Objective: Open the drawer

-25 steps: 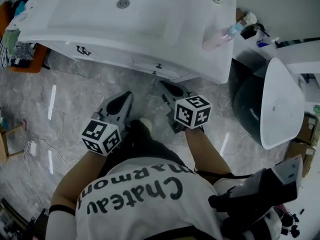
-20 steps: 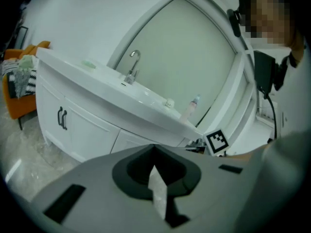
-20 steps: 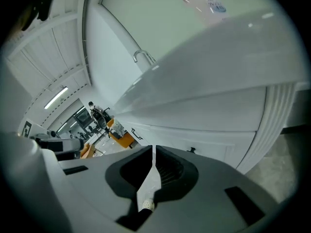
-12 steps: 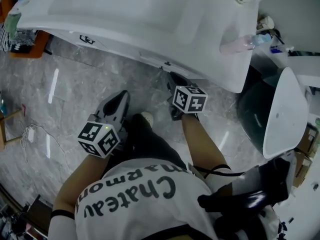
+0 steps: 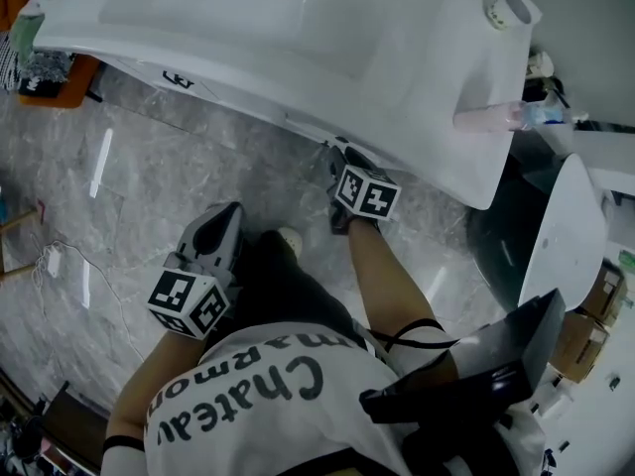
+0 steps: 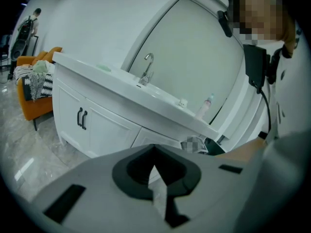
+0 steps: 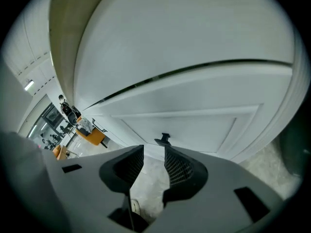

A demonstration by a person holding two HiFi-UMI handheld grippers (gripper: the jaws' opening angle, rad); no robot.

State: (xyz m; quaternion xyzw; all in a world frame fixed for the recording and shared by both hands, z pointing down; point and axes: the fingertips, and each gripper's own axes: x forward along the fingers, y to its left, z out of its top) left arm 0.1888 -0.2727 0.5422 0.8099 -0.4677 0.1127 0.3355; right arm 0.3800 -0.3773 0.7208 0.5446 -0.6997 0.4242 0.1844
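The white vanity (image 5: pixel 298 38) has a drawer (image 7: pixel 194 125) under its countertop, closed, with a small dark handle (image 7: pixel 164 140). My right gripper (image 7: pixel 153 152) points down at that drawer front, its tips just short of the handle. Its jaws are opening and nothing lies between them. In the head view the right gripper (image 5: pixel 342 157) sits tucked under the counter's edge, cube marker behind it. My left gripper (image 5: pixel 220 224) hangs lower left over the marble floor, away from the vanity. In its own view the left gripper (image 6: pixel 154 152) is shut and holds nothing.
Left of the drawer are cabinet doors with dark handles (image 6: pixel 81 118). A faucet (image 6: pixel 147 67) and a pink bottle (image 5: pixel 496 117) stand on the countertop. A white basin (image 5: pixel 566 226) over a dark bin stands at right. An orange chair (image 6: pixel 34 89) is at far left. A shoe (image 5: pixel 288 238) is between the grippers.
The right gripper has gone forward and down, in under the counter's edge toward the drawer front. The left gripper has slid down and back a little. The head view has leaned further over the sink.
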